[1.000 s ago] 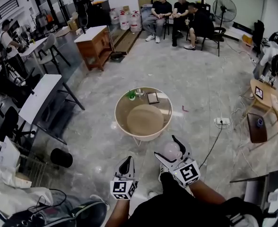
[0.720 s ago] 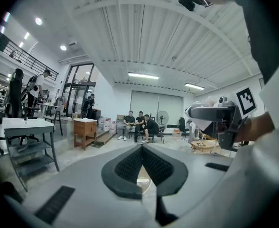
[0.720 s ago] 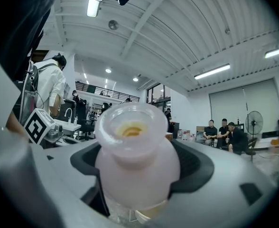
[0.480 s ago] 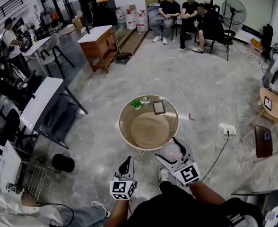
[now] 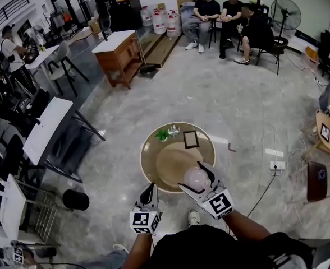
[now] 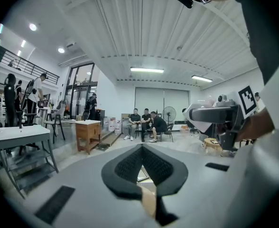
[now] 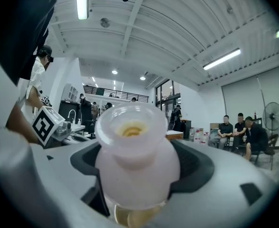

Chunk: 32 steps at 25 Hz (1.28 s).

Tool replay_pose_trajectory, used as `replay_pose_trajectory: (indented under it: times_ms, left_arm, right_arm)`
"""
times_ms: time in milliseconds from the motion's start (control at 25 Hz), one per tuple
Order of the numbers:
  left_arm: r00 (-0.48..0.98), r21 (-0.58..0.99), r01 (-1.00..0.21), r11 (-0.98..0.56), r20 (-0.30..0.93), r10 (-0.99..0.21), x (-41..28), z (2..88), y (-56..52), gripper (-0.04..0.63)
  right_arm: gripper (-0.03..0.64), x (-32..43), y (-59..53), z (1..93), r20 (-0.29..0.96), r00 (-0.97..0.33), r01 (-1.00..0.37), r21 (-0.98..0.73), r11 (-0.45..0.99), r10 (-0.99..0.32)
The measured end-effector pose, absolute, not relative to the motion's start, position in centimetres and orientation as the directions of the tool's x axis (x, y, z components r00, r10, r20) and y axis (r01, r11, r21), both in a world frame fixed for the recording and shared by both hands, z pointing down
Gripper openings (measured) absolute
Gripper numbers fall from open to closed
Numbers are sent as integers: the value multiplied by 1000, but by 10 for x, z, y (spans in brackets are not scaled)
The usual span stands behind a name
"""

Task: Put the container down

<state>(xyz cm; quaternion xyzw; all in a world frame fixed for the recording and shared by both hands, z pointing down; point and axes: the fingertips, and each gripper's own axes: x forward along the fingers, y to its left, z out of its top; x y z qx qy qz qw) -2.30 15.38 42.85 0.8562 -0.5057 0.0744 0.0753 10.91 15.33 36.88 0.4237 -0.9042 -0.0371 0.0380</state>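
A pale pink, round-bodied container point(image 5: 197, 177) with a wide open mouth sits between the jaws of my right gripper point(image 5: 192, 176), which is shut on it. In the head view it hangs over the near edge of the round table point(image 5: 149, 153), which carries a tan mat point(image 5: 170, 160). The right gripper view shows the container point(image 7: 136, 154) upright, filling the gap between the black pads. My left gripper point(image 5: 149, 188) is lower left, off the table, with its jaws pressed together and nothing in them point(image 6: 140, 149). From the left gripper view the right gripper point(image 6: 218, 119) is at the right.
A small green plant point(image 5: 163, 134), a glass item point(image 5: 174, 130) and a framed picture point(image 5: 191, 139) stand at the table's far side. A black stool point(image 5: 75, 199) and folding tables point(image 5: 46, 129) are at the left. A power strip point(image 5: 277, 165) with a cable lies on the floor at the right. People sit at the back.
The table has come nearer in the head view. My right gripper with the container now stands over the table's near edge. The left gripper stays shut at lower left.
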Motion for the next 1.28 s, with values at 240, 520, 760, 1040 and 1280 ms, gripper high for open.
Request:
replay_pose_trajectory:
  times_ms: [240, 520, 760, 1040, 1280]
  left_arm:
    - [491, 44, -869, -493, 207, -846, -10, 433, 113, -5]
    - [460, 58, -887, -458, 202, -865, -45, 441, 52, -5]
    - [449, 79, -893, -443, 205, -870, -85, 451, -1, -5]
    - [453, 93, -891, -444, 210, -866, -124, 456, -47, -5]
    - [449, 123, -893, -432, 214, -867, -152, 462, -77, -5]
  right_arm:
    - [410, 101, 119, 371, 46, -673, -732, 108, 673, -739]
    - [410, 89, 54, 386, 66, -652, -751, 83, 655, -755]
    - [410, 50, -4, 395, 97, -658, -740, 98, 665, -747]
    - [410, 6, -59, 398, 117, -641, -754, 87, 651, -758]
    - [410, -26, -103, 405, 104, -637, -759, 87, 645, -764]
